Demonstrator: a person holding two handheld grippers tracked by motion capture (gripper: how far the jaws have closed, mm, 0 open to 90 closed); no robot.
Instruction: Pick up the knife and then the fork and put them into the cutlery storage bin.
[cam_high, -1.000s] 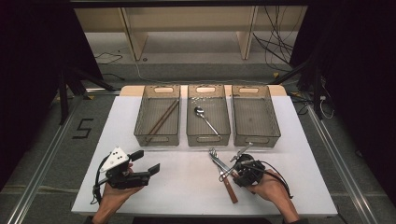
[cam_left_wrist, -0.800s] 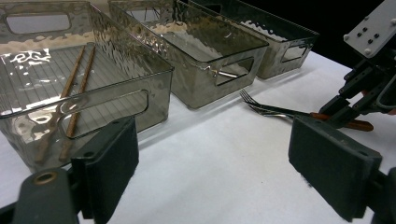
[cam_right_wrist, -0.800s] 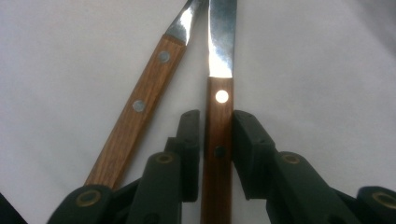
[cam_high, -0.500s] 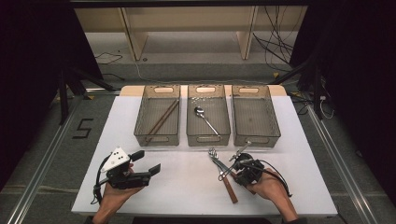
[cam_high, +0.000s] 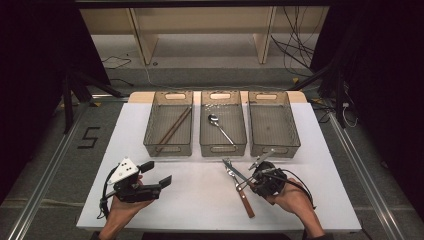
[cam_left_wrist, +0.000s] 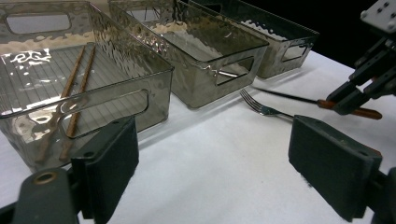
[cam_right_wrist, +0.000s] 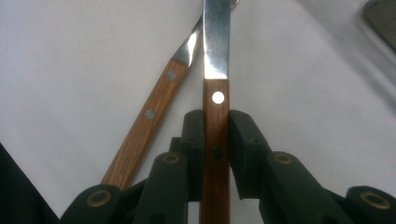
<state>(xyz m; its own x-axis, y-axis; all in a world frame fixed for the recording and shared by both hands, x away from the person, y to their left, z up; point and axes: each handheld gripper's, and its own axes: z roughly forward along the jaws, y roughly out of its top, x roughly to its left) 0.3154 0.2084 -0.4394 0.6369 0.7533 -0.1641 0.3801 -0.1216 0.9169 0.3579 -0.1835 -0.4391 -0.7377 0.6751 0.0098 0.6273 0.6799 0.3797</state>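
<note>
The right gripper (cam_right_wrist: 216, 154) has just been closing, and its two black jaws now squeeze the wooden handle of a knife (cam_right_wrist: 215, 84). The knife sits between the jaws, with the pads pressing on both sides of the handle. Its shiny blade points away toward the far side of the table (cam_high: 200, 210).

Just left of the knife lies a fork (cam_right_wrist: 149, 116) with the same kind of wooden handle. The two handles are very close, so the next lift should go straight up. That way the knife will likely not drag the fork along.

Seen from above, the right gripper (cam_high: 265, 181) is near the front of the table, just in front of the right bin (cam_high: 272, 145), which looks empty. The left bin (cam_high: 167, 147) has chopsticks (cam_high: 175, 125) and the middle bin (cam_high: 222, 147) has a spoon (cam_high: 220, 127). So the knife probably belongs in the right bin (each bin seems to get its own kind of thing).

Keep the grip tight, because the handle is thin and smooth. Hold the knife level and lower it in gently.

The left gripper (cam_left_wrist: 215, 172) is wide open and holds nothing. It waits near the front left.
</note>
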